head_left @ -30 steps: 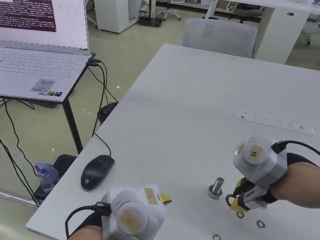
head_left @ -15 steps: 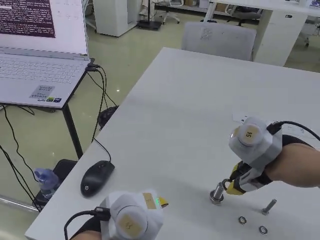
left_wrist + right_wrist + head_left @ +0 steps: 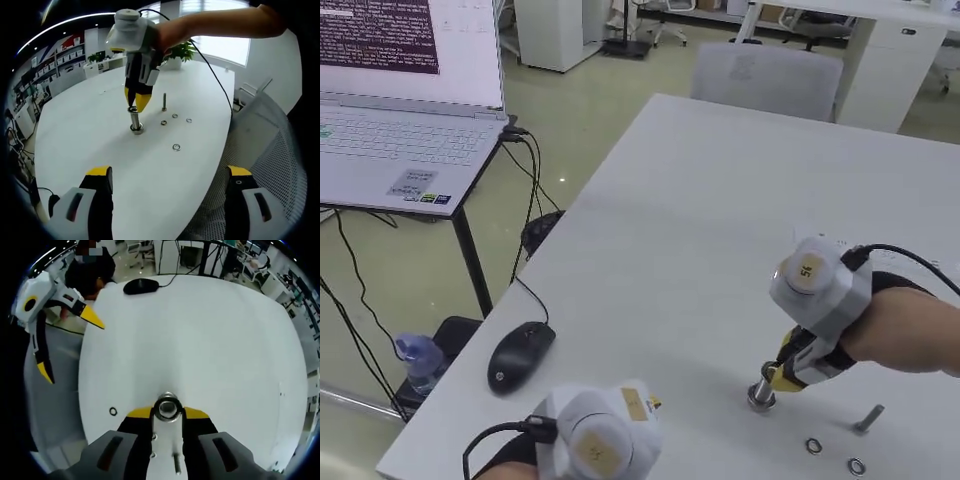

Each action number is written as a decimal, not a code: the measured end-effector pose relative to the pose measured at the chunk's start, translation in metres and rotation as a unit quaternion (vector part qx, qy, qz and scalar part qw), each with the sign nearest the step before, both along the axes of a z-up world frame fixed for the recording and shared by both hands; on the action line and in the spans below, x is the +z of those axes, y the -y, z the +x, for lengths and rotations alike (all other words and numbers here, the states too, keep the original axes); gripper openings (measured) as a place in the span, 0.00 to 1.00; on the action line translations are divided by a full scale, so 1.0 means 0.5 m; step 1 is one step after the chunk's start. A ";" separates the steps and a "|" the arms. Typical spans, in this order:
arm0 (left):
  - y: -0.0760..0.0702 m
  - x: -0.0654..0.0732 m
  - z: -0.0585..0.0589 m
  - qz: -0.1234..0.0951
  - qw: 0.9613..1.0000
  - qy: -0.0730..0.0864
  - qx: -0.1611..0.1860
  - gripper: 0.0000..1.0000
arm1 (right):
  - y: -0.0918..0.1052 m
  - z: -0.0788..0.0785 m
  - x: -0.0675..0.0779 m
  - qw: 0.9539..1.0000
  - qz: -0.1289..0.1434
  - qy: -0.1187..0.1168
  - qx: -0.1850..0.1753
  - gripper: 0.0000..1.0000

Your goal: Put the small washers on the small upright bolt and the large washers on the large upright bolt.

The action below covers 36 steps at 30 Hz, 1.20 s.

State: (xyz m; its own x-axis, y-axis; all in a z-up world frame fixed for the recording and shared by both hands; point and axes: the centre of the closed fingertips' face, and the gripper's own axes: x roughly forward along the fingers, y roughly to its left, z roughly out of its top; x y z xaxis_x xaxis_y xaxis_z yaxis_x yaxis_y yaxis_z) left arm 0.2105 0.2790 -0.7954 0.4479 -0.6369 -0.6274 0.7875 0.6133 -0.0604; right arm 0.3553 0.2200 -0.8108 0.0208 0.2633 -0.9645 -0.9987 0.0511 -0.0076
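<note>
The large upright bolt (image 3: 759,393) stands near the table's front edge, and my right gripper (image 3: 780,378) hangs right over it, shut on a large washer (image 3: 132,109) held at the bolt's top. In the right gripper view the washer (image 3: 167,408) sits ringed between the yellow fingertips. To the right stands the small upright bolt (image 3: 868,418), with loose washers (image 3: 813,445) on the table beside it. My left gripper (image 3: 167,175) is open, holds nothing, and stays well short of the bolts.
A black mouse (image 3: 520,355) lies near the table's left edge. A laptop (image 3: 400,150) sits on a stand at the left. A power strip (image 3: 840,243) lies beyond the right hand. One washer (image 3: 176,147) lies apart, nearer my left gripper.
My right gripper has carried the large washer from beside the loose washers, left and up, to the top of the large bolt. The left gripper has stayed put.
</note>
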 end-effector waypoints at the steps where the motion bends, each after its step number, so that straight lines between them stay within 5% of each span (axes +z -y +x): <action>1: 0.000 -0.001 0.001 0.001 1.000 0.000 0.001 0.94 | -0.001 0.001 -0.001 1.000 0.001 0.000 0.000 0.22; 20: -0.007 -0.004 -0.001 0.003 1.000 -0.006 0.000 0.90 | -0.006 0.001 -0.069 1.000 -0.021 -0.012 0.001 0.22; 36: -0.010 -0.012 0.000 0.005 1.000 -0.013 -0.002 0.88 | -0.006 0.003 -0.097 0.999 -0.035 -0.010 0.009 0.22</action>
State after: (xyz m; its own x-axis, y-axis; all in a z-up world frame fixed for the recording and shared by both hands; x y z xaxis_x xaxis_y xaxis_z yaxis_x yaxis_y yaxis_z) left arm 0.2106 0.2841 -0.8014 0.4290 -0.6317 -0.6457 0.7881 0.6111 -0.0741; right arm 0.3567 0.2231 -0.8595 -0.0025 0.1962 -0.9806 -0.9994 0.0324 0.0090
